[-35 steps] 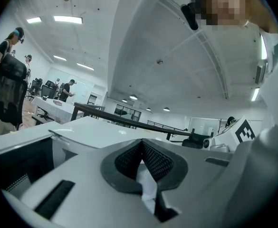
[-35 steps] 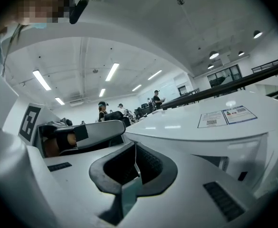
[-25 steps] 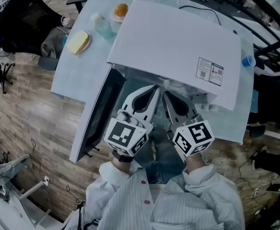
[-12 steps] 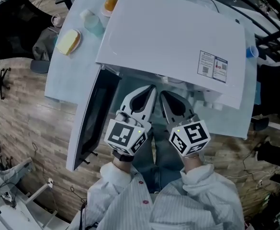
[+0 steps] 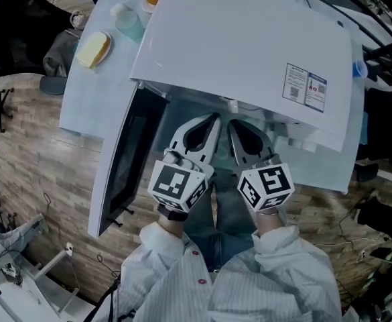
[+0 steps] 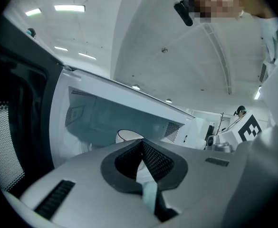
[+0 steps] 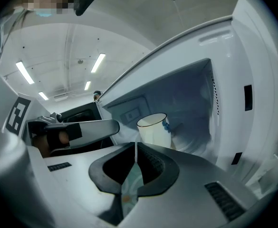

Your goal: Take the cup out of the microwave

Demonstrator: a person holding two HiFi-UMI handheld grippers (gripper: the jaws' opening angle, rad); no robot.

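I have both grippers side by side at the mouth of the open microwave (image 5: 249,52), with the left gripper (image 5: 212,118) and the right gripper (image 5: 233,122) each clenched on nothing. The cup (image 7: 154,129) stands upright inside the cavity, at one o'clock beyond my right jaw tips. The door (image 5: 125,163) hangs open at nine o'clock.

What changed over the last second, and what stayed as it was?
Nothing was taken hold of or let go. Only the head view shifted: the microwave fills more of it, and the bottle slid up and left in the picture. The left hand-held gripper and right hand-held gripper stay shut and empty, side by side before the open door; the cup still stands inside.
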